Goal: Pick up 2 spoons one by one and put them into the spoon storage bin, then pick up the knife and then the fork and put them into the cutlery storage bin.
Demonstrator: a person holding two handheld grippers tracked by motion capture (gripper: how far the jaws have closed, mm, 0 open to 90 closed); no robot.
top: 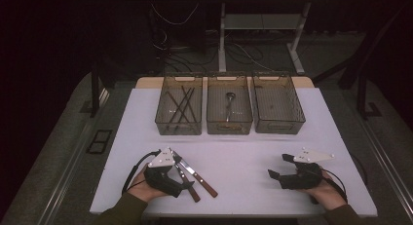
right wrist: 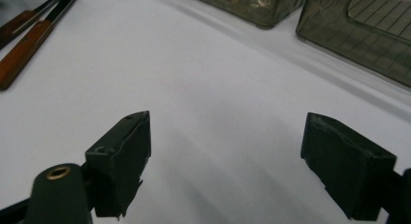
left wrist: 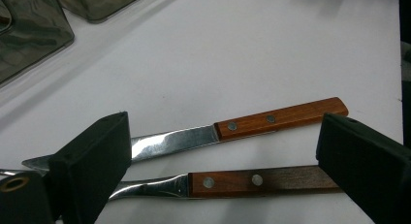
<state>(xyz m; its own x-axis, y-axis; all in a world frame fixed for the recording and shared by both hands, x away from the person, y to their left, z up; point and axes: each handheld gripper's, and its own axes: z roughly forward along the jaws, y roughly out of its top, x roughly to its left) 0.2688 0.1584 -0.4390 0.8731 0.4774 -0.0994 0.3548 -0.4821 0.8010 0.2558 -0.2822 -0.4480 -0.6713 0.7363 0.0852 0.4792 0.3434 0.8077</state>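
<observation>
Two wooden-handled utensils lie side by side on the white table (top: 243, 157), at its front left. One is a knife (left wrist: 281, 118) with a light handle and a flat blade. The other (left wrist: 261, 180) has a darker handle and a narrow metal neck. My left gripper (left wrist: 223, 151) is low over them and open, its jaws apart on either side of the handles without pressing on them. From above, the left gripper (top: 182, 175) points right over the knife (top: 203, 182). My right gripper (top: 277, 165) stands open at the front right, with bare table between its jaws (right wrist: 225, 146).
Three smoky see-through bins stand in a row at the back. The left bin (top: 178, 130) holds several dark sticks, the middle bin (top: 229, 129) a spoon (top: 229, 101), and the right bin (top: 278, 127) looks bare inside. The two handles (right wrist: 24, 49) lie far left of my right gripper.
</observation>
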